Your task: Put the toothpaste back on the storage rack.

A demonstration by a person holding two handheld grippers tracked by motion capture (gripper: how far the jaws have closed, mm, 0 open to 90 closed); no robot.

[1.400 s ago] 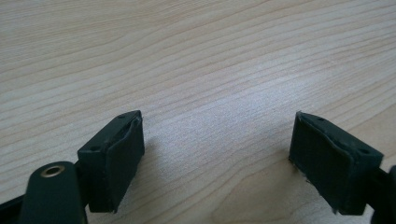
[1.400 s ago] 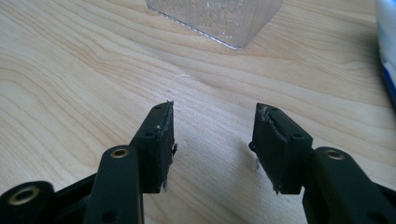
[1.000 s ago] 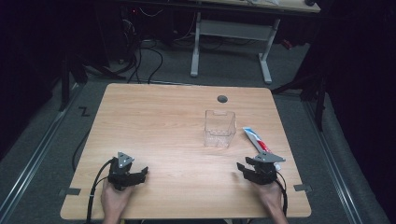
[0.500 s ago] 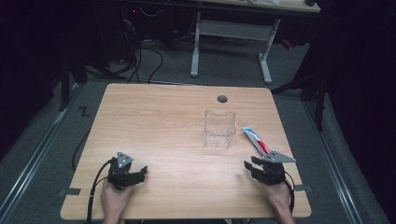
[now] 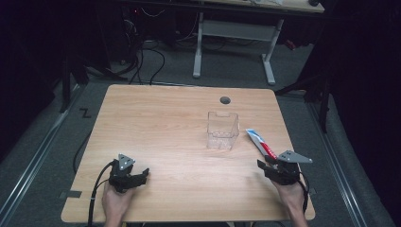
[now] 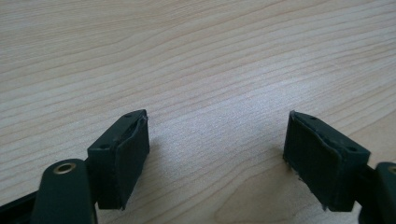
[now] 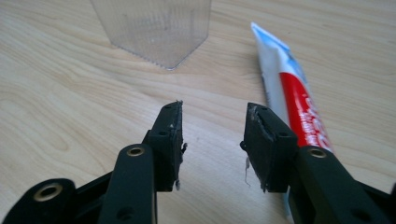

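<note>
A white, red and blue toothpaste tube (image 5: 261,143) lies flat on the wooden table (image 5: 161,127), just right of a clear plastic container (image 5: 222,130). My right gripper (image 5: 267,168) hovers at the near right, just short of the tube's near end. In the right gripper view its jaws (image 7: 212,140) stand partly apart and have just been opening, with bare wood between them. The tube (image 7: 289,88) runs along the outside of the right jaw, and the container (image 7: 154,28) stands ahead. My left gripper (image 5: 141,177) rests at the near left, wide open (image 6: 217,149) over bare wood.
A round cable hole (image 5: 225,100) sits near the table's far edge. Beyond the table stand a white desk frame (image 5: 234,42) and cables on the dark floor. The table's right edge runs close to my right hand.
My right gripper has shifted to the right, toward the table's right edge, and now sits below the tube's near end. The left gripper, the tube and the container have stayed put.
</note>
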